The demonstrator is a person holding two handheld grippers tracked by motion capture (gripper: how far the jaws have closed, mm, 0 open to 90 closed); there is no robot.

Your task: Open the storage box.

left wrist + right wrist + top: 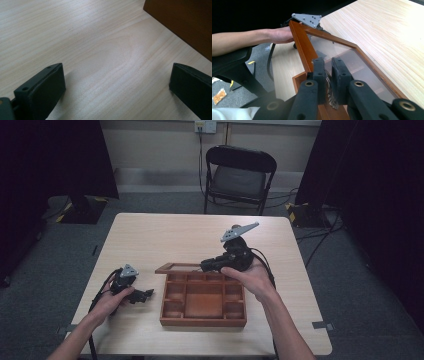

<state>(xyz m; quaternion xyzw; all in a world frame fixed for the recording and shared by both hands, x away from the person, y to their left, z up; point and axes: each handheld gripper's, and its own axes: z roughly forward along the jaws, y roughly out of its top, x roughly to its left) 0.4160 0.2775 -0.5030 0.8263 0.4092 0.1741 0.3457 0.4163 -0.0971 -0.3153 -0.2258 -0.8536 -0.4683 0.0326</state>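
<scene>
A light wooden counter (pixel 150 240) carries a brown wooden box (pixel 203 301) divided into compartments: a large one in the middle with smaller ones round it. Its lid (pixel 177 268), a wooden frame with a clear pane, is raised at the far side of the box and tilts up and away from it.

The right tongs (pixel 206 265) reach in from the right over the far edge of the box, held in the person's right hand (pixel 252 277). In the right gripper view the right tongs (pixel 328 72) are nearly closed, their two black pads pinched on a small metal fitting at the lid's (pixel 304 47) near frame edge, so they have hold of the lid.

The left tongs (pixel 145 294) rest low on the counter just left of the box, apart from it, in the left hand (pixel 110 301). In the left gripper view the left tongs (pixel 117 82) are spread wide with only bare counter (pixel 75 37) between the jaws, holding nothing; the side wall of the box (pixel 182 22) shows at the upper right.

A black folding chair (pixel 239 177) stands beyond the counter
</scene>
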